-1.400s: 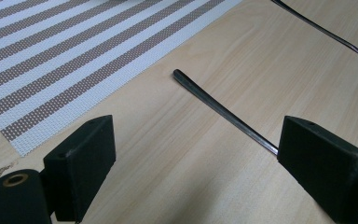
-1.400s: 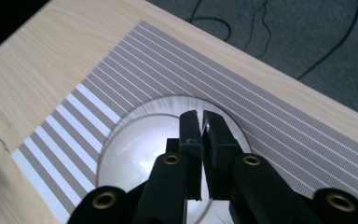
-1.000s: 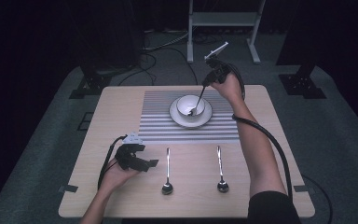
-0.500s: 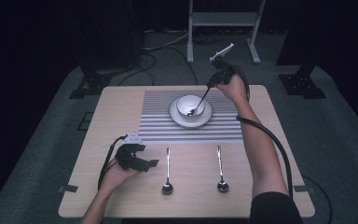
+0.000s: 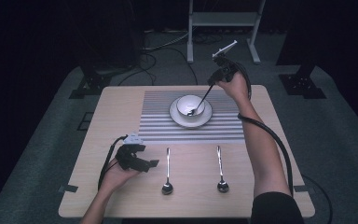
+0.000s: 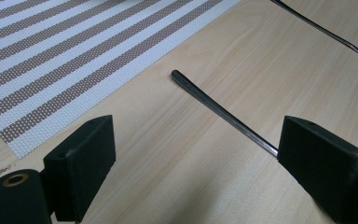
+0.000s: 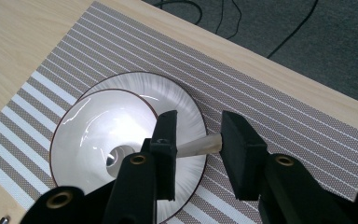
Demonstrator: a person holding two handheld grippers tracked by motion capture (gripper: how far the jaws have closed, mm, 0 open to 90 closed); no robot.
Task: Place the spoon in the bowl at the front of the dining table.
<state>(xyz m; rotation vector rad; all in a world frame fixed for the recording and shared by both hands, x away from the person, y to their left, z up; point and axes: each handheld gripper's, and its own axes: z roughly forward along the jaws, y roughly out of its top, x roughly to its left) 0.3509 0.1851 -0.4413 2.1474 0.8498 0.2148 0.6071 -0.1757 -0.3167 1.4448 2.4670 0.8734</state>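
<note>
Dark floor and cables surround a pale wooden table (image 5: 121,107), with a striped mat (image 5: 158,121) laid across its far half as a place setting. At the left, the left gripper (image 5: 142,161) rests on the near side of the table in the person's left hand (image 5: 119,175), its jaws spread wide and grasping nothing; in the left gripper view the thin handle of a spoon (image 6: 223,112) lies on the bare wood between the jaws, running under the right-hand pad without being pinched, so this gripper seems parked beside the cutlery, ready for a pick. That near spoon (image 5: 167,171) and a second spoon (image 5: 221,170) lie parallel, bowls toward the person, just short of the mat's front edge and likely waiting their turn. Further right and farther off, a white bowl (image 5: 186,103) sits on a plate (image 5: 177,119) in the middle of the mat. The right gripper (image 5: 216,77) hangs above and beyond the bowl's right rim, tilted down toward it. A third spoon (image 5: 200,102) leans from the bowl's floor up between its jaws. Those jaws have just been opening, and in the right gripper view the pale handle (image 7: 200,145) crosses the gap with the pads apart and no longer pressing it, so the spoon appears released to rest on its own in the bowl.
</note>
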